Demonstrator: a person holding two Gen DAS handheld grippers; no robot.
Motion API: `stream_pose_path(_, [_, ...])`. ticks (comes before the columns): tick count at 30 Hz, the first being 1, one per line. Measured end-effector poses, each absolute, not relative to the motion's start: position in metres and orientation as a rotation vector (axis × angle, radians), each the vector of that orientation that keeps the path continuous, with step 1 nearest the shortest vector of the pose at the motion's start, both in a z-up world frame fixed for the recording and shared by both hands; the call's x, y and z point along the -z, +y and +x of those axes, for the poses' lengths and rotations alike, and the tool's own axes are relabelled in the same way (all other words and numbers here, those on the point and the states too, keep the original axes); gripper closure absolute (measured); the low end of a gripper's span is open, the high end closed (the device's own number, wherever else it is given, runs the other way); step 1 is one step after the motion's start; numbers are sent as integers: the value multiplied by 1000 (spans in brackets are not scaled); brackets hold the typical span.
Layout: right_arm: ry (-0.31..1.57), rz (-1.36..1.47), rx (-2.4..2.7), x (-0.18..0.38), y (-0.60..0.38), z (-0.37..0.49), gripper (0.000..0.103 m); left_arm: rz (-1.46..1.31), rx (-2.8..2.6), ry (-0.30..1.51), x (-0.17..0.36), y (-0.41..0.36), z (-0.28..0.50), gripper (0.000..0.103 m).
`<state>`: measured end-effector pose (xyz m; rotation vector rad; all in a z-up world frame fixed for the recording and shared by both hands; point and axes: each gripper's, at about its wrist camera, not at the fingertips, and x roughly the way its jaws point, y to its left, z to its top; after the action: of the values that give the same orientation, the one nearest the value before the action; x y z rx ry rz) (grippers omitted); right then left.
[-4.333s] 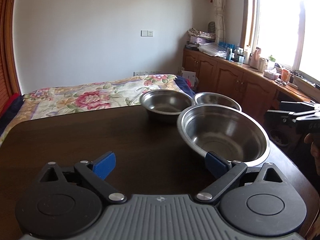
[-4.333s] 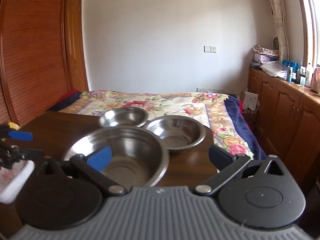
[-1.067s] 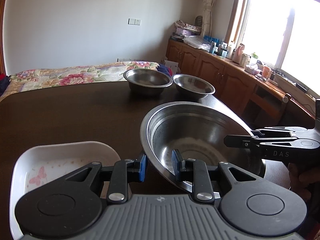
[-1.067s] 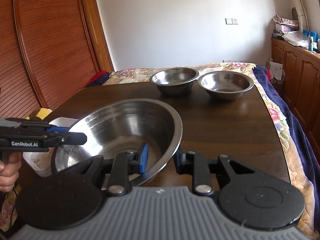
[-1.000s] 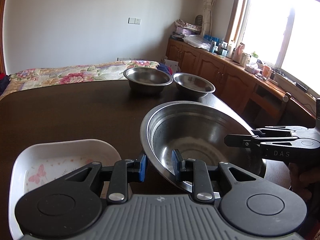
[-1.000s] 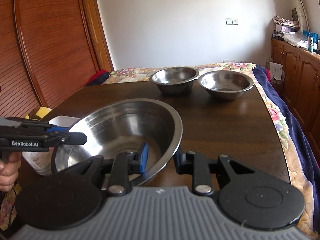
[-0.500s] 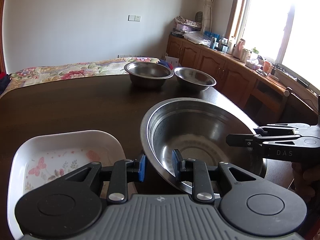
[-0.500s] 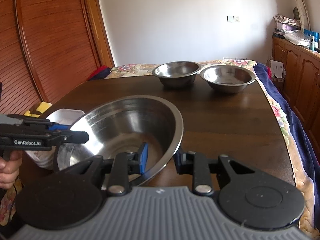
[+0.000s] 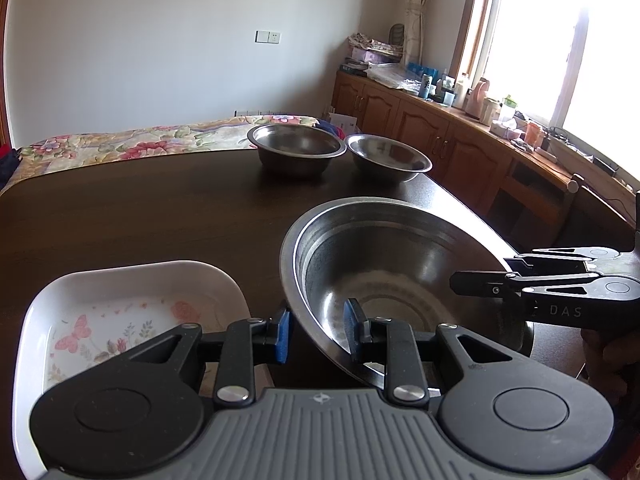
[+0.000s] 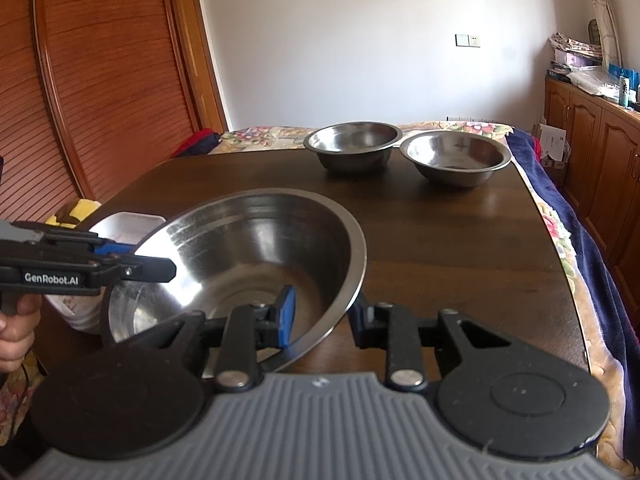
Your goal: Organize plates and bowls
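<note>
A large steel bowl point(image 9: 400, 264) hangs tilted over the dark table point(image 9: 160, 208), held by its rim on two sides. My left gripper point(image 9: 318, 330) is shut on its near-left rim. My right gripper point(image 10: 322, 314) is shut on the opposite rim of the large bowl point(image 10: 256, 256) and shows in the left wrist view as right gripper point(image 9: 500, 280). A white square plate point(image 9: 120, 320) with a flower and butterfly print lies just left of the bowl; part of it is hidden by my left gripper. Two smaller steel bowls point(image 9: 296, 148) point(image 9: 388, 158) stand side by side at the far edge.
A bed with a floral cover point(image 9: 140, 144) lies beyond the table. Wooden cabinets point(image 9: 440, 144) under a window run along the right. A slatted wooden door point(image 10: 100, 80) is on the left. A hand point(image 10: 16, 328) holds the left gripper handle.
Both grippers, open 4.3 s ago, are now shut on the large bowl's rim. Over the last second they drew the bowl back, and more of the white plate shows.
</note>
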<state>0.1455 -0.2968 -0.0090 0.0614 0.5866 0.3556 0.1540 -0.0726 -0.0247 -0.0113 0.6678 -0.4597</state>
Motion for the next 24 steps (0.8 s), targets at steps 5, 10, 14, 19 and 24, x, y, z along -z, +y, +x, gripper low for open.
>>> stream_pose_path(5, [569, 71, -339, 4, -302, 145, 72, -13, 447, 664, 24, -70, 155, 72])
stream_pose_path(10, [540, 76, -317, -7, -312, 147, 72, -17, 434, 652, 21, -68, 155, 69])
stream_pose_path(14, [517, 76, -297, -16, -320, 150, 72, -16, 424, 641, 17, -65, 156, 69])
stream_pose_path(19, [499, 61, -290, -24, -324, 154, 72, -17, 408, 629, 12, -60, 159, 68])
stream_pose_path(24, [478, 52, -294, -34, -329, 164, 72, -21, 397, 613, 5, -56, 164, 65])
